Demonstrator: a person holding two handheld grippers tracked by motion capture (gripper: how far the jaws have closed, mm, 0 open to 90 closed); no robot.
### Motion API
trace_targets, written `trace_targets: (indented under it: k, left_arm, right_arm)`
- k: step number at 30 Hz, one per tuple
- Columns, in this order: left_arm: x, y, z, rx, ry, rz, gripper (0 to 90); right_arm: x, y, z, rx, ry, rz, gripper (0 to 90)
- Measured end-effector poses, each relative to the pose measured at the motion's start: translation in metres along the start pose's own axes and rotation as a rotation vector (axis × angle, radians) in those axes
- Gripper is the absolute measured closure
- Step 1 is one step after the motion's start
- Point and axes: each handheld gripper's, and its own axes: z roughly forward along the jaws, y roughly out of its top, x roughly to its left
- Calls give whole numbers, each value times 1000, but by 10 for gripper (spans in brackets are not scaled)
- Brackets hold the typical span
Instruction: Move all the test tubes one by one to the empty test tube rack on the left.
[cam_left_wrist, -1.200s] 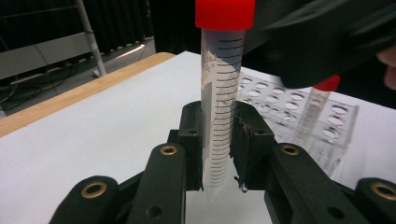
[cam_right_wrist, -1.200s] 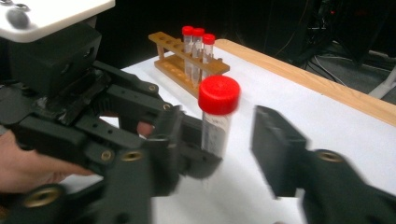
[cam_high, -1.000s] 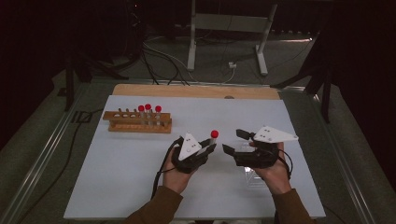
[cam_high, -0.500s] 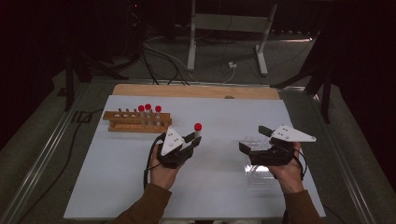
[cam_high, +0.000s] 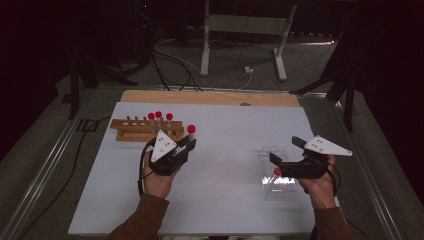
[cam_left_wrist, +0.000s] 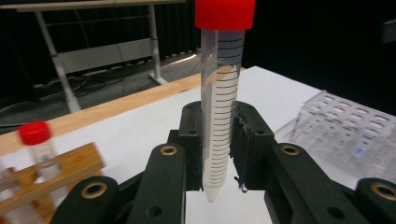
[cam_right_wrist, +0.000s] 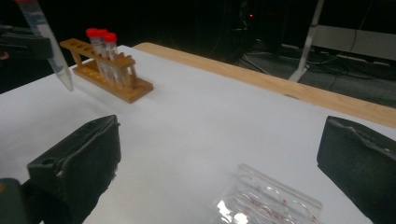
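Note:
My left gripper (cam_high: 186, 146) is shut on a clear graduated tube with a red cap (cam_high: 191, 129), held upright just right of the wooden rack (cam_high: 131, 134). In the left gripper view both pads clamp the tube (cam_left_wrist: 219, 107) at its lower half, with the gripper (cam_left_wrist: 219, 156) around it. The rack holds three red-capped tubes (cam_high: 158, 119). My right gripper (cam_high: 287, 151) hovers over a clear plastic box (cam_high: 280, 186) at the right. Its jaws have just been opening and stand wide with nothing between them (cam_right_wrist: 224, 163).
A white sheet (cam_high: 225, 200) covers the table, with a wooden strip (cam_high: 210, 97) along its far edge. A red-capped item (cam_high: 277, 171) lies in the clear box (cam_right_wrist: 268, 200). Cables and a metal stand (cam_high: 245, 30) are on the dark floor beyond.
The grippers have parted. My left gripper carried the tube left and away, up to the rack. My right gripper moved right to the clear box and opened.

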Motion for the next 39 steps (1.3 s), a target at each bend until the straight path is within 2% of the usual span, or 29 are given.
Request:
trace_targets:
  k: [9, 23, 39]
  left_arm:
    - [21, 1, -11, 1, 58, 6, 760]
    - [61, 5, -27, -5, 162, 5, 760]
    - [106, 3, -22, 17, 296, -29, 759]
  right_arm:
    - [-11, -10, -6, -8, -26, 25, 0]
    - [-24, -24, -13, -25, -53, 77, 0]
    - [-30, -28, -18, -39, -61, 96, 0]
